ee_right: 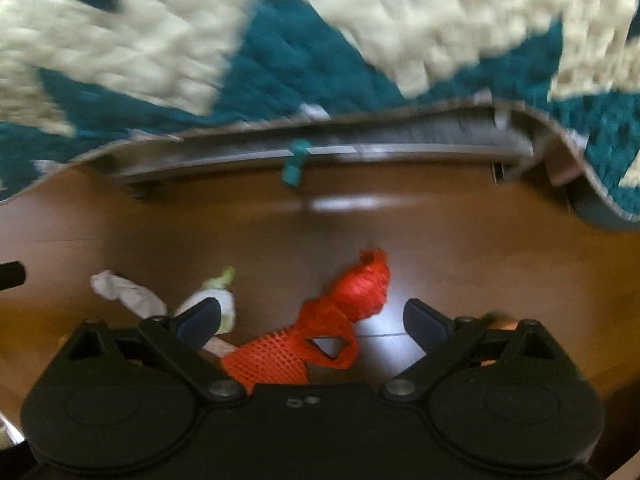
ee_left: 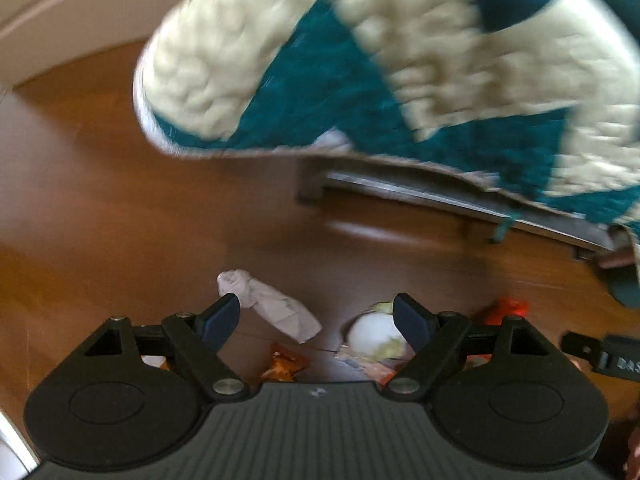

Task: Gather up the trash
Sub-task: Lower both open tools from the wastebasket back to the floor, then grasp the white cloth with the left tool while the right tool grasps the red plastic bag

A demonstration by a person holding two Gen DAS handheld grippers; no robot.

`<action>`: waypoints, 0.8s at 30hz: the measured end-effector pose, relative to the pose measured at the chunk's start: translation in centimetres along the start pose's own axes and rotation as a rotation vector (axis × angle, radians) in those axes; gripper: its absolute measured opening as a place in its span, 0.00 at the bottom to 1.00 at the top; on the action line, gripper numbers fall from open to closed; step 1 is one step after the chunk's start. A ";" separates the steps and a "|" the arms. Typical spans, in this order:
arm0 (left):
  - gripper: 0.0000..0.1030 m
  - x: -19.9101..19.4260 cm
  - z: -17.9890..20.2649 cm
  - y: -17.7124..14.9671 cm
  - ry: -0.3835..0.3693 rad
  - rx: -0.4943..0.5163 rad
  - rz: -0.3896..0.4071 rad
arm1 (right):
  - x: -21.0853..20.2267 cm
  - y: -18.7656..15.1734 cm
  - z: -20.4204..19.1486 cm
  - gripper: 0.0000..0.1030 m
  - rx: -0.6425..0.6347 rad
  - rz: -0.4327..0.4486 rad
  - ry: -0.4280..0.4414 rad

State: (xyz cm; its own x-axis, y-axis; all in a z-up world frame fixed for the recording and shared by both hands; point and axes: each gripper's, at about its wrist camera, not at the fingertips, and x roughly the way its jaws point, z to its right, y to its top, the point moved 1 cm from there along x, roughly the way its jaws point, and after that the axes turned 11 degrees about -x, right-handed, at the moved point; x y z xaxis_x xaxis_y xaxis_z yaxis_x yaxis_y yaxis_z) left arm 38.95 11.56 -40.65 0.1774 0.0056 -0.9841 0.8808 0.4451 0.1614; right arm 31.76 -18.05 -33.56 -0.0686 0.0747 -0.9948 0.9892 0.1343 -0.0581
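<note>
Trash lies on the brown wood floor. In the left wrist view my left gripper (ee_left: 318, 318) is open and empty above a crumpled white paper (ee_left: 268, 306), a white and green scrap (ee_left: 376, 332) and an orange wrapper (ee_left: 284, 366). A red mesh bag (ee_left: 506, 310) shows to the right. In the right wrist view my right gripper (ee_right: 314, 322) is open and empty over the red mesh bag (ee_right: 340, 322). The white paper (ee_right: 124, 292) and the white and green scrap (ee_right: 218, 294) lie to its left.
A bed with a teal and cream quilt (ee_left: 360, 60) hangs over a metal frame (ee_left: 440, 196) behind the trash; it fills the top of the right wrist view (ee_right: 280, 40) too. A white baseboard (ee_left: 60, 20) runs at the far left. The other gripper's tip (ee_left: 600, 354) shows at right.
</note>
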 end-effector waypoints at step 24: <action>0.81 21.6 -6.9 1.5 0.163 -0.388 -0.226 | 16.7 0.1 4.6 0.85 0.224 -0.204 -0.002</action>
State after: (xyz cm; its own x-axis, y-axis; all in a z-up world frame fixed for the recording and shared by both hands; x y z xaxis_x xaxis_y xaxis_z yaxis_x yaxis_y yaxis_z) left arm 41.06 18.49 -62.20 -0.0982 -0.0034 -0.9952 0.6551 0.7526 -0.0672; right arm 31.31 -21.31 -50.58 -0.2690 0.0668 -0.9608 0.9589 -0.0750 -0.2736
